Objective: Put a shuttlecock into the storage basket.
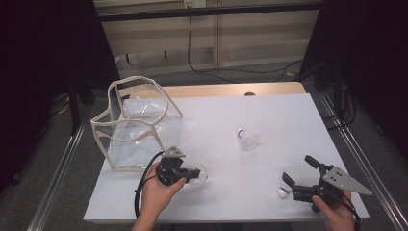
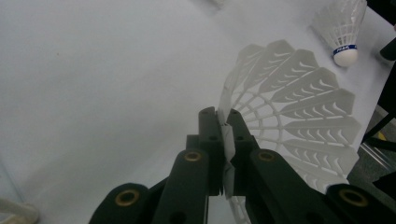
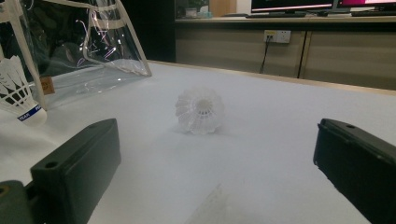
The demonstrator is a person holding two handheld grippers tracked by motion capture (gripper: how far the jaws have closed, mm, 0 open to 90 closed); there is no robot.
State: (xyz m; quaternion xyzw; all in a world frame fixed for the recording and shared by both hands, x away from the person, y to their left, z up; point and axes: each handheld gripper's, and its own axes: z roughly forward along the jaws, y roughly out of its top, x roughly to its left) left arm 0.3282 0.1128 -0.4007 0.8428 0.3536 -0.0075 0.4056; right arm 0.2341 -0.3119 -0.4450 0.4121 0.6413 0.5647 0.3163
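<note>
My left gripper is shut on the skirt rim of a white shuttlecock near the table's front left. In the left gripper view the jaws pinch one edge of its feather skirt. My right gripper stands open at the front right, nothing between its fingers. A second shuttlecock with a blue-banded cork sits just left of it, seen at the far left in the right gripper view. A third shuttlecock lies on its side mid-table, straight ahead of the open right jaws.
A clear plastic bag with beige trim stands open at the table's left, just behind my left hand. The white table top ends close in front of both hands. Metal rails run along both sides.
</note>
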